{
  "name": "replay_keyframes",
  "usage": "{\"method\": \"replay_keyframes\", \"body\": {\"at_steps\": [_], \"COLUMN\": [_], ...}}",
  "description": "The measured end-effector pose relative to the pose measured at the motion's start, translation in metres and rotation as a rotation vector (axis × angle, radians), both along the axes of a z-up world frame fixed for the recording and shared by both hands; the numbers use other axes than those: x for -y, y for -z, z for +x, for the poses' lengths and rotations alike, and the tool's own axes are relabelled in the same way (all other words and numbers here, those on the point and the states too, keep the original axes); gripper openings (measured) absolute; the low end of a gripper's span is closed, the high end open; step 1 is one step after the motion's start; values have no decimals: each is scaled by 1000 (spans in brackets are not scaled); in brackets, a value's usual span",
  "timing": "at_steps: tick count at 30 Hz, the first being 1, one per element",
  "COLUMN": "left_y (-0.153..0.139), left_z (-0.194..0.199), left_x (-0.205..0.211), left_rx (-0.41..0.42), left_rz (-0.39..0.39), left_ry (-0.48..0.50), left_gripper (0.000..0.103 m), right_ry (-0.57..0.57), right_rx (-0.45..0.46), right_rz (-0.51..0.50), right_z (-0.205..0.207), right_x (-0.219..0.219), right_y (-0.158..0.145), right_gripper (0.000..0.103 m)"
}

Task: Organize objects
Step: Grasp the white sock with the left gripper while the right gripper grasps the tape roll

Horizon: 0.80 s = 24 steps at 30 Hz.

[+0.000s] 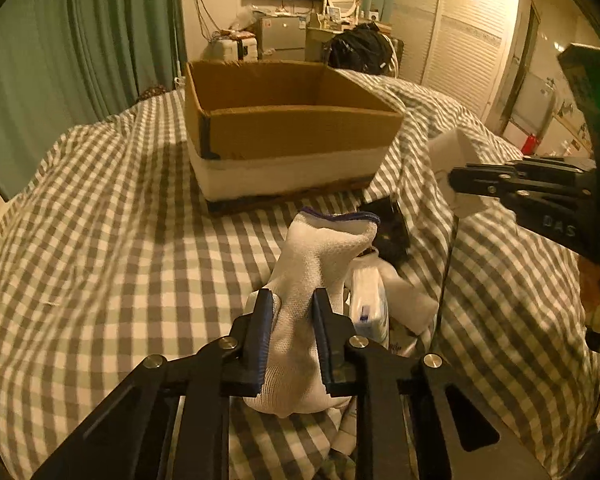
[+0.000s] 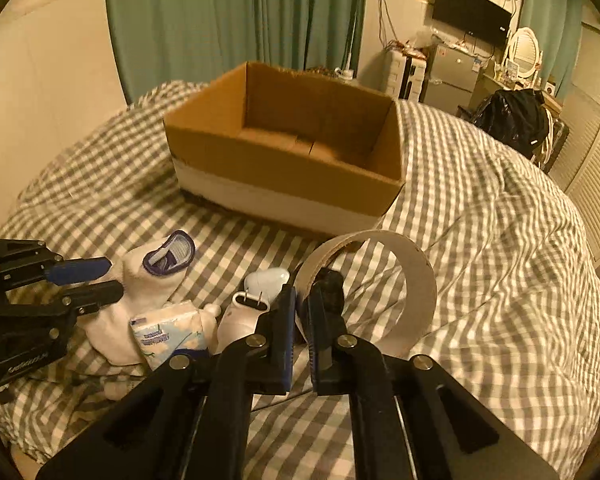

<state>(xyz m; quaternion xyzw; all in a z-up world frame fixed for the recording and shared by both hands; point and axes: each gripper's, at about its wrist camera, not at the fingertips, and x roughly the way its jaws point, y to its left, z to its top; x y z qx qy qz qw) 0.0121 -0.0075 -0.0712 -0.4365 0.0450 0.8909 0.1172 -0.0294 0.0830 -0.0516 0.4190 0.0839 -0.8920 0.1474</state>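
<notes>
My left gripper is shut on a white sock with a purple cuff, near the bed's front; the sock and that gripper also show in the right wrist view. My right gripper is shut on the rim of a wide tape ring; the same gripper and ring show at the right of the left wrist view. An open, empty cardboard box stands farther back, and also shows in the right wrist view.
A tissue pack, a white plug adapter and a white earbud case lie between the grippers. A dark object lies by the sock. The checked bedcover rises in folds at the right.
</notes>
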Motion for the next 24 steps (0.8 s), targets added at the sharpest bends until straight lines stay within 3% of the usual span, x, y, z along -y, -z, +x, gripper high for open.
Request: {"method": "replay_keyframes", "body": {"at_steps": [2,8,13,16,18,20,24], "left_y": [-10,-45,-32,-11,1,11,31], "left_z": [-1,-15,-19,-17,-15,-12,-7], "left_x": [2,4,1,-1,-1,1,-1], "left_rx": [-24,-104,-59,0,34,62,126], "left_rz": [4,0,-26,-64,-79,-76,-67], "left_ry": [-9,-5,-7,-10,-14,-16,19], "left_gripper": [9,7,9,27,53,71,75], "right_ry": [0,4,0,-1,1,4,17], "right_rx": [-21,-72,-93,-84,-69,-58,-50], "right_rz": [-11,-35,-35,-28,-27,-24,-25], "right_z": [2,-2,-4,-3,-4,-3,-2], "right_x": [-2,-6,-5,-5,-6,-8,-14], "right_y": [-10,-35,-42,-35,-28,-23,-18], "right_gripper": [5,5,5,5,5,5,5]}}
